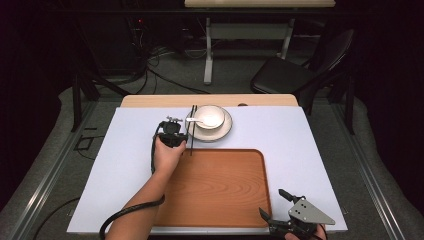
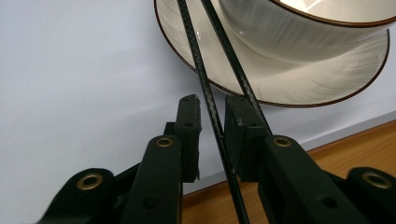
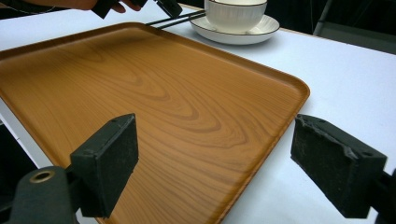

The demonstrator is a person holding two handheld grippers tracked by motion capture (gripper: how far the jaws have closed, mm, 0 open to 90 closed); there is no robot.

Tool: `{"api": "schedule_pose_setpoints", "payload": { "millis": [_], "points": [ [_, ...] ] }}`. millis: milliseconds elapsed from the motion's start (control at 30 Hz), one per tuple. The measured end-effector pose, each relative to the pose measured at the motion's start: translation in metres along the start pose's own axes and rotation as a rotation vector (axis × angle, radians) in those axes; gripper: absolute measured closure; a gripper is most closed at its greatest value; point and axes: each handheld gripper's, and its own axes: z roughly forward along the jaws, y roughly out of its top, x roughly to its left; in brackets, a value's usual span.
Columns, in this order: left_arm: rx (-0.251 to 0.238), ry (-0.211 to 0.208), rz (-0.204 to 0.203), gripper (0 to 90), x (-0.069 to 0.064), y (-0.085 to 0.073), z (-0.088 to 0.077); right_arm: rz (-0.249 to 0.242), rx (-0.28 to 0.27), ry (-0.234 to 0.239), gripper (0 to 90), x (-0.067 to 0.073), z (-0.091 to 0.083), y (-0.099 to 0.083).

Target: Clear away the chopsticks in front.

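Note:
Two black chopsticks [image 1: 193, 117] lie side by side with their far ends on the rim of a white plate [image 1: 224, 131]. A white bowl [image 1: 211, 117] with a white spoon [image 1: 197, 120] stands on it. My left gripper [image 1: 184, 135] is at the chopsticks. In the left gripper view its jaws [image 2: 212, 105] stand slightly apart with one chopstick [image 2: 205, 79] running between them, a sliver of gap on each side. The other chopstick [image 2: 233, 60] crosses over the right jaw. My right gripper [image 1: 272, 202] hangs wide open, with nothing in it, at the near right corner of the wooden tray [image 1: 225, 185].
The tray is bare and lies on a white sheet that covers the table. The plate sits just beyond the tray's far left corner. A black chair [image 1: 300, 70] and another table's legs stand on the floor behind.

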Motion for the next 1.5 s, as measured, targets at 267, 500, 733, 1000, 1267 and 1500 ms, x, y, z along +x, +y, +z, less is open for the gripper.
{"api": "schedule_pose_setpoints", "payload": {
  "millis": [267, 500, 733, 1000, 1267, 1500],
  "points": [
    [0.069, 0.008, -0.036, 78.8, 0.0, 0.009, 0.0, 0.004, -0.001, 0.001, 14.6, 0.0, -0.001, 0.0],
    [0.103, 0.02, -0.046, 80.0, -0.001, 0.012, 0.003, 0.004, -0.001, 0.003, 14.7, 0.0, -0.001, 0.0],
    [0.136, 0.037, -0.063, 84.0, 0.0, 0.014, 0.004, 0.008, -0.002, 0.004, 14.7, 0.0, -0.001, 0.0],
    [0.128, 0.056, -0.097, 86.2, 0.003, 0.016, 0.001, 0.009, -0.003, 0.006, 14.7, 0.0, -0.001, 0.0],
    [0.087, 0.043, -0.144, 86.4, 0.016, 0.014, -0.006, 0.009, -0.001, 0.007, 14.7, 0.0, 0.0, 0.0],
    [0.064, 0.039, -0.157, 86.4, 0.024, 0.012, -0.013, 0.009, -0.002, 0.005, 14.7, 0.0, 0.0, 0.0]
  ]
}}
